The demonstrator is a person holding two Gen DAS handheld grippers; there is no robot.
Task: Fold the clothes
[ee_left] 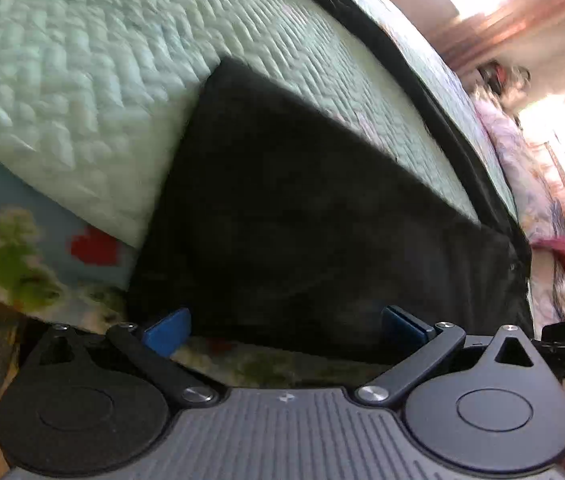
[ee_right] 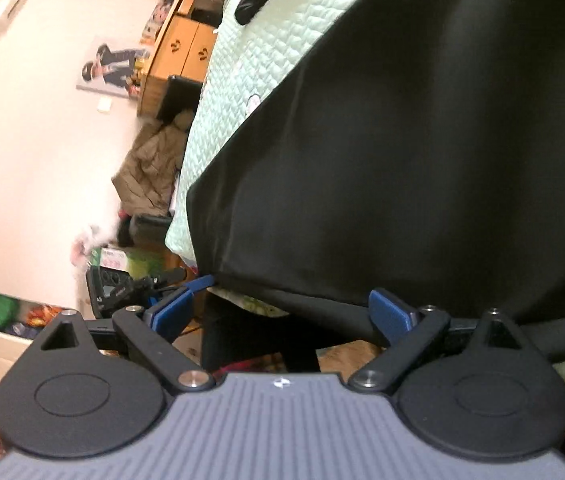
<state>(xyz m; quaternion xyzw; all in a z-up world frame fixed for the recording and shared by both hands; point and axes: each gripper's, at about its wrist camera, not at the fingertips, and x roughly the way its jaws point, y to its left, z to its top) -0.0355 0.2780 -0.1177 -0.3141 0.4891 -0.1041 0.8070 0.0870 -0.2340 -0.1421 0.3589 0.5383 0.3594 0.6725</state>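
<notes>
Black garment [ee_left: 322, 208] lying flat on quilted bedspread [ee_left: 82, 80], hem overhanging for reach; left gripper [ee_left: 286, 326] and right gripper [ee_right: 282, 308] hovering wide-open, seemingly empty.

No legible txt, labels or nos. anywhere.

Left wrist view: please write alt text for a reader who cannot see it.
A black garment lies on a pale green quilted bedspread, its near edge hanging over the bed's edge. The left gripper is open before that edge, blue pads apart, holding nothing.
</notes>
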